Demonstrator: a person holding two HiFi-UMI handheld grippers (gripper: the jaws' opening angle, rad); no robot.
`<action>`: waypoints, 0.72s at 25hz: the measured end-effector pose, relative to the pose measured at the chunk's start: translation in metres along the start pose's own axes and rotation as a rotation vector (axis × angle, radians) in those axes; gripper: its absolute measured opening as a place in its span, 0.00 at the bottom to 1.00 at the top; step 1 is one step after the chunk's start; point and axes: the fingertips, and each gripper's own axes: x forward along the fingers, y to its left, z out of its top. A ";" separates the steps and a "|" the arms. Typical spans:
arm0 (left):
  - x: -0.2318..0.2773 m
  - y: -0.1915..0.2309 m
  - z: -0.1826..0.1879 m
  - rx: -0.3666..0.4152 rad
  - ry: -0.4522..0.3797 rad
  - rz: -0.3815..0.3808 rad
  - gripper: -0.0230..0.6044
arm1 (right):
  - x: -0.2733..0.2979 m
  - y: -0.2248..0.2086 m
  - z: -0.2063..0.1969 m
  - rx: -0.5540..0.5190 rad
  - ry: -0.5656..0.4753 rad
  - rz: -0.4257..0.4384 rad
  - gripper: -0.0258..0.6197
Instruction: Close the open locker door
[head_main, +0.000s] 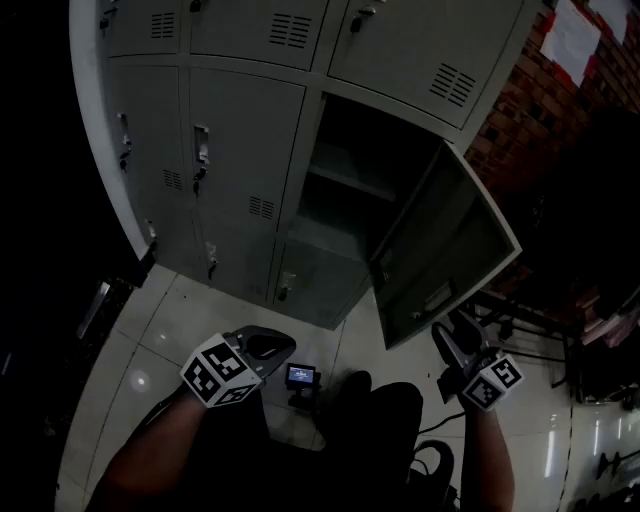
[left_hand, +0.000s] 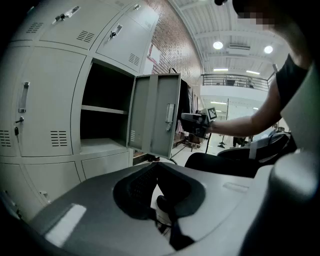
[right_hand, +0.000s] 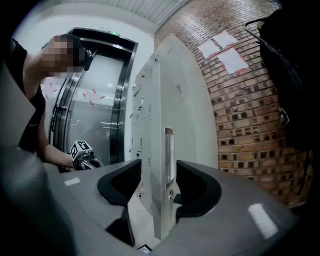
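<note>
Standing wide open, the locker door (head_main: 450, 250) hangs well clear of its compartment (head_main: 340, 190); closing is not yet begun. The right gripper (head_main: 452, 340) has its jaws spread, lined up with the door's edge, seemingly not pressing. The left gripper (head_main: 268, 346) has its jaws together, empty.

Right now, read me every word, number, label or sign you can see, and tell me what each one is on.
No text can be read here.
Papers on the brick wall: print too blurred to read.
Small screen on the floor: too small to read.
Marker cubes: square patterns only, no letters.
Locker doors: no labels or numbers show.
</note>
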 end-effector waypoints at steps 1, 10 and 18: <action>0.000 0.000 0.000 -0.004 0.001 0.002 0.06 | 0.007 0.000 0.003 -0.008 0.005 0.024 0.41; -0.002 0.001 0.000 -0.021 -0.001 -0.001 0.06 | 0.047 0.025 0.011 -0.022 0.006 0.113 0.30; -0.003 0.001 0.000 -0.030 0.001 0.003 0.06 | 0.105 0.087 0.013 -0.114 0.011 0.227 0.28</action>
